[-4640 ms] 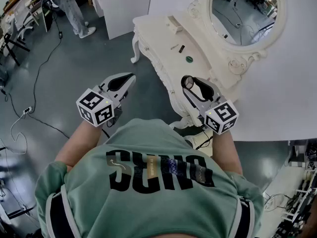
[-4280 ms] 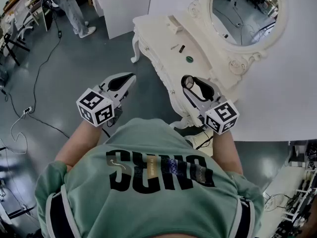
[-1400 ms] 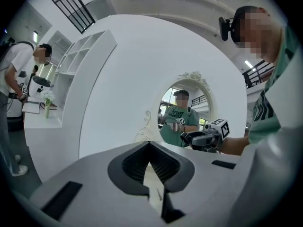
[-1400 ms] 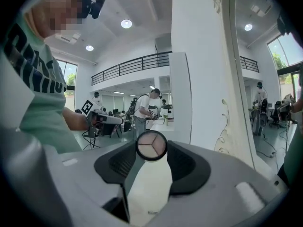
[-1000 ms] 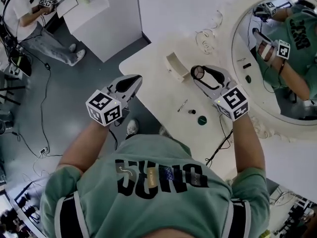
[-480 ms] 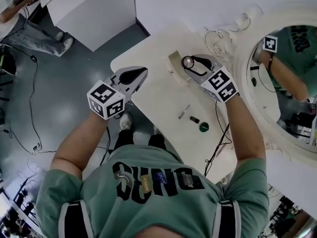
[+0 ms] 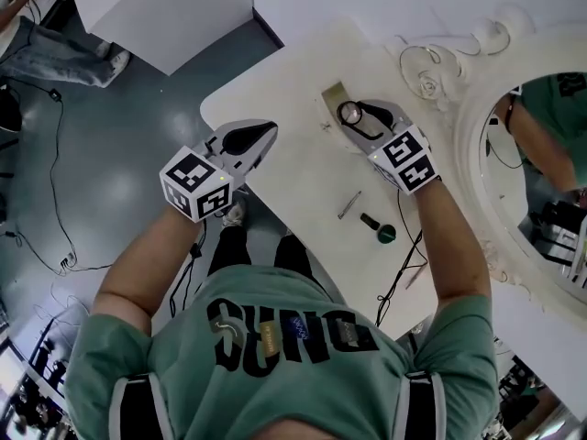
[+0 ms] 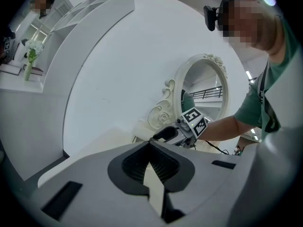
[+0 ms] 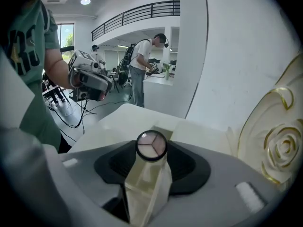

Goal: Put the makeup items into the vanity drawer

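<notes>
A round compact (image 7: 348,114) with a clear lid and pink shades sits between the jaws of my right gripper (image 7: 352,118), which is shut on it. It hangs just over a small open cream drawer (image 7: 331,96) on the white vanity top (image 7: 293,181). In the right gripper view the compact (image 9: 151,144) fills the jaw tips, with the drawer (image 9: 164,125) right behind. A thin pencil (image 7: 348,205), a black tube (image 7: 370,220) and a green round item (image 7: 386,235) lie on the top near my right forearm. My left gripper (image 7: 268,132) is shut and empty at the vanity's left edge.
An oval mirror (image 7: 541,181) in a carved white frame stands behind the vanity top at the right. A white cabinet (image 7: 165,7) stands on the grey floor at the upper left, near another person's legs (image 7: 55,44). Cables trail across the floor on the left.
The person has walked up to the vanity over the last seconds. My right gripper has carried the compact across the top to the small drawer. The left gripper stayed shut beside the table edge.
</notes>
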Demonstrator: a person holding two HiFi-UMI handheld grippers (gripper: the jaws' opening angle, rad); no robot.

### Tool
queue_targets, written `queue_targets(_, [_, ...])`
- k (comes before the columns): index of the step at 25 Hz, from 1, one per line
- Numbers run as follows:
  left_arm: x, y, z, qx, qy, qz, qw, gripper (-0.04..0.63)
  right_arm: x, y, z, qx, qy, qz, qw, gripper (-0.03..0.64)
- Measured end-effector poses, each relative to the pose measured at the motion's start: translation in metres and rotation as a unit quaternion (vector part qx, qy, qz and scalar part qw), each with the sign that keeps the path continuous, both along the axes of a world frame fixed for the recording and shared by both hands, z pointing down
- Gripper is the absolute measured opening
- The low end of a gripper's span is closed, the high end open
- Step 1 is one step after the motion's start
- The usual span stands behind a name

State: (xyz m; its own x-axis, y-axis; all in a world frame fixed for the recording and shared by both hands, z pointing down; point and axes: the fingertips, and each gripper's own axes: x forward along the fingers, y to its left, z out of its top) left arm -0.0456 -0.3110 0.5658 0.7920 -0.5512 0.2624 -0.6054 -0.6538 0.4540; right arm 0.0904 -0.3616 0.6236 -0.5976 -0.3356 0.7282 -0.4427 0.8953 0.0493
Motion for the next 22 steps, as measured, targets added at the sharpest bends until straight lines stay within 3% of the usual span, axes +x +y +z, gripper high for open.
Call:
queue_targets(8, [-0.001,-0.002,0.006,-0.005,0.002,-0.001,1.0,0.003,-0.007,0.001,0.007,0.003,0.03,-0.002,1.0,0.216])
queue_targets(12, [-0.001,-0.002,0.007,-0.002,0.001,0.0,1.0,0.003,-0.006,0.006,0.011,0.018,0.081,-0.055,0.995,0.216])
queue_targets(15, [-0.001,0.0,0.008,-0.002,0.002,0.0,1.0,0.003,-0.007,0.01,0.015,0.038,0.143,-0.137,0.979,0.216])
queue_targets(18, [-0.003,0.002,0.01,-0.004,0.005,-0.003,1.0,0.003,-0.008,0.013,0.022,0.055,0.206,-0.226,0.951,0.216])
queue_targets(20, [-0.005,0.003,0.011,-0.006,0.006,-0.006,0.9999,0.003,-0.008,0.013,0.027,0.059,0.233,-0.258,0.936,0.216])
queue_targets(22, [-0.008,0.005,0.013,-0.007,0.006,-0.01,0.9999,0.003,-0.009,0.013,0.03,0.054,0.239,-0.262,0.934,0.216])
